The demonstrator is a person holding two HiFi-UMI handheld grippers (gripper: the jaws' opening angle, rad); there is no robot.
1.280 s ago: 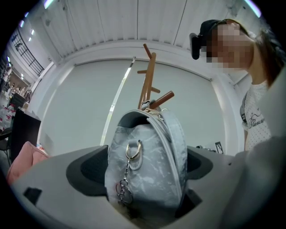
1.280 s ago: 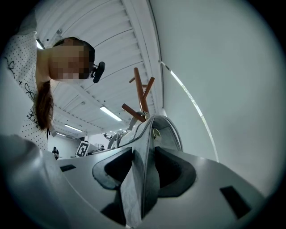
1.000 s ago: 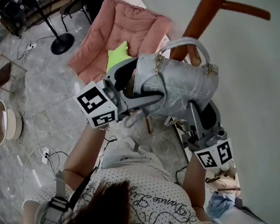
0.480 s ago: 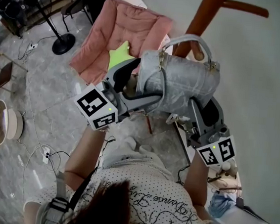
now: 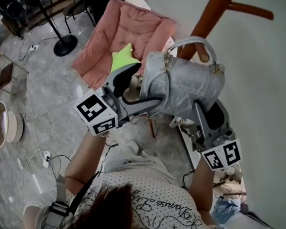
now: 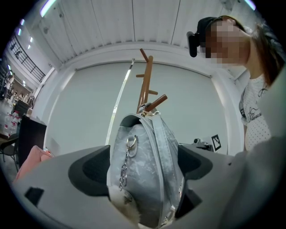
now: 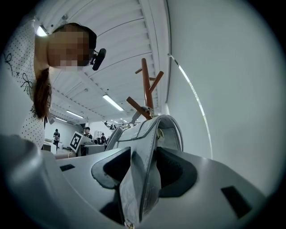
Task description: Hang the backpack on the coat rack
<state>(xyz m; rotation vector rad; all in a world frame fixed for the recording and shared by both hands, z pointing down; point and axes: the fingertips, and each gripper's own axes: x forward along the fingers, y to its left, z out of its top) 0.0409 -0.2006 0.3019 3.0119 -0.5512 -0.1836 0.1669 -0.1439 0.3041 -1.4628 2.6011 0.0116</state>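
Two claws flanked the crinkled silver-grey backpack (image 5: 186, 85) — left claw (image 6: 144, 165) pinched its rounded body, right claw (image 7: 145, 170), just opening, stood spread around its thin edge.

Silver-grey quilted backpack (image 5: 184, 85) hangs by its top handle (image 5: 191, 40) over a peg of the brown wooden coat rack (image 5: 210, 14); left tool (image 5: 135, 91) clasps its left end; right tool (image 5: 210, 113), jaws just opening, brackets its right end; pink cushioned chair (image 5: 124, 30) behind.
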